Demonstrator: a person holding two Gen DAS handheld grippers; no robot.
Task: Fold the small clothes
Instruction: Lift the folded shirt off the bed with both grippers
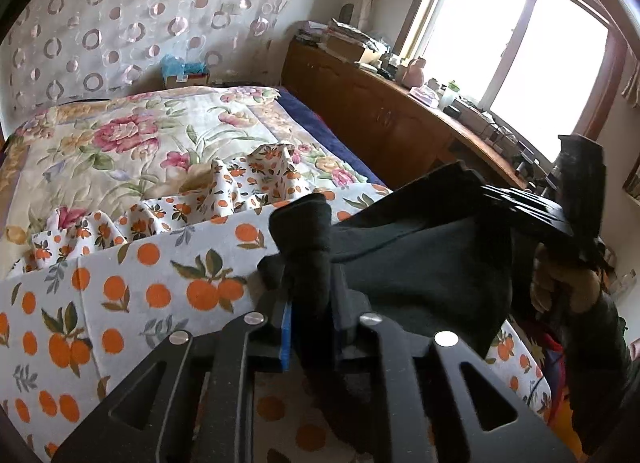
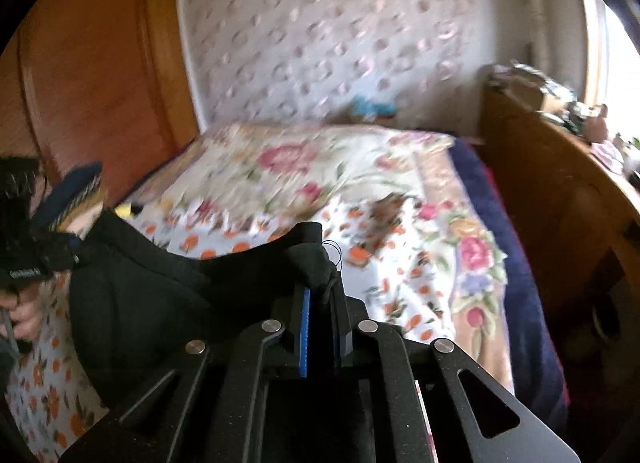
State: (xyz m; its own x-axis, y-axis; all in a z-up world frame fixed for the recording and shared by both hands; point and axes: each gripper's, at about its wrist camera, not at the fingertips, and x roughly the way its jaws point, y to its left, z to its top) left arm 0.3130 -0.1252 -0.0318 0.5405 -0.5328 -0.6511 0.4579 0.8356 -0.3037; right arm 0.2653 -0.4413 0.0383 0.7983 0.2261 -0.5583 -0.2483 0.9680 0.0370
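Left wrist view: the left claw points down at a slant over the bed and is clamped on one bunched end of a black cloth. The cloth hangs in the air between the two claws, above an orange-print sheet that lies flat near us and is crumpled farther back. At the right of this view the other claw reaches in from the side and grips the far end of the cloth, with a bare hand holding it from below. In the right wrist view, which is blurry, the right claw also tips downward and is pinched tight on a small wad of the black cloth, with a loose thread sticking out. The person's other hand shows at the left edge. The bed's flowered quilt is bare farther back, so there is open room there. A wooden cabinet runs close along the bed's right edge, and a wooden door stands at the left.
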